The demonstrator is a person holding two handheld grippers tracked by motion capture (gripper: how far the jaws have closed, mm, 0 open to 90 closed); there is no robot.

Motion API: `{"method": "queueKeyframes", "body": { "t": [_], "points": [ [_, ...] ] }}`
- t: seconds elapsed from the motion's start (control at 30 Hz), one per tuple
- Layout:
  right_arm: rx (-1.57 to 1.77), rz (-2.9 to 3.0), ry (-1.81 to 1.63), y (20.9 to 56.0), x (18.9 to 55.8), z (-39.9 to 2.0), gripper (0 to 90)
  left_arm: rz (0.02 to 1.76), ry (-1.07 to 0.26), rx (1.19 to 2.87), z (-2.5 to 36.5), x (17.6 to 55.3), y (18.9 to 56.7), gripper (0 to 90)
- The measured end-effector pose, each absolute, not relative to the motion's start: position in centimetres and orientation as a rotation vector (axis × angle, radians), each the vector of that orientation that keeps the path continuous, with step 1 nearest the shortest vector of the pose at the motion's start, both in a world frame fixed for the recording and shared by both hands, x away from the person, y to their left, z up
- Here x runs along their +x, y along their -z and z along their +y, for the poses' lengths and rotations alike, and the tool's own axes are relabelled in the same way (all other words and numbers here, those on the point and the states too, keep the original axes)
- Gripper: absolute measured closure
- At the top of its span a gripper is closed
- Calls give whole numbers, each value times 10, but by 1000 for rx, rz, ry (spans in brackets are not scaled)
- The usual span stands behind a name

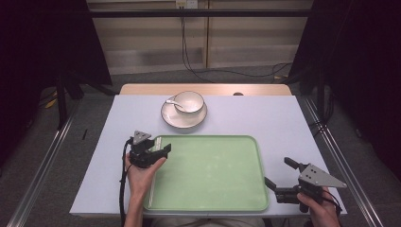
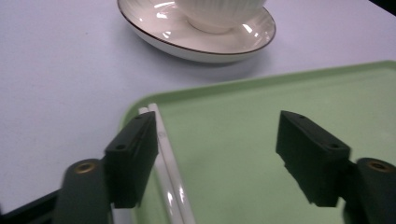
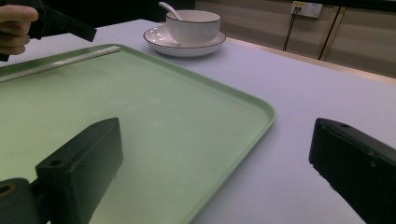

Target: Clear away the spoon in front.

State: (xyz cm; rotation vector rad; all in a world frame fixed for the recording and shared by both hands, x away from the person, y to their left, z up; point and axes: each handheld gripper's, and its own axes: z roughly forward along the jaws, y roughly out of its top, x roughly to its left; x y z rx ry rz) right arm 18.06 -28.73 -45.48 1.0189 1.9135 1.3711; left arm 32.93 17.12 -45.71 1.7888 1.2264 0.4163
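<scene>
High view: chopsticks (image 1: pixel 155 161) lie along left edge inside green tray (image 1: pixel 213 189), w/ left gripper (image 1: pixel 158 152) jaws wide, just above them. Rest of tray bare. Right gripper (image 1: pixel 279 174) wide at tray's near-right corner. Cup (image 1: pixel 189 101) on saucer (image 1: pixel 183 117), far side.

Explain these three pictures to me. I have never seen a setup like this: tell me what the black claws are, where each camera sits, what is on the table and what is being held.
A person sits at a table with a hand-held gripper in each hand; there is no robot arm. The high view looks down from above: the left gripper hangs over the left edge of a green tray, the right gripper beside the tray's right corner. The other two pictures come from cameras riding on each gripper, looking along its black fingers. In the tray, along its left edge, lie white chopsticks. Beyond the tray stands a bowl with a spoon on a saucer. Both grippers are open and hold nothing.
</scene>
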Motion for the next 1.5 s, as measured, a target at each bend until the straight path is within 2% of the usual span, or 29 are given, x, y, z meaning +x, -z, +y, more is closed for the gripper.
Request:
{"method": "queueKeyframes", "body": {
  "t": [0.1,0.2,0.33,0.7,0.8,0.93,1.0,1.5],
  "points": [
    [1025,1908,-1366,455,181,-288,21,1189,-462,1795,172,335,452,168],
    [1018,1911,-1375,455,180,-288,21,1137,-514,1810,169,337,445,147],
    [1005,1907,-1375,453,180,-286,21,1129,-475,1769,171,344,437,120],
    [994,1920,-1380,454,181,-286,20,1083,-456,1801,167,372,430,90],
    [989,1917,-1388,454,181,-287,20,1051,-499,1803,164,378,428,81],
    [991,1919,-1389,454,180,-287,20,1102,-544,1835,163,390,427,82],
    [991,1921,-1388,453,180,-286,20,1130,-510,1862,162,399,426,49],
    [979,1929,-1389,454,184,-285,20,1145,-461,1909,159,440,415,52]
  ]
}}
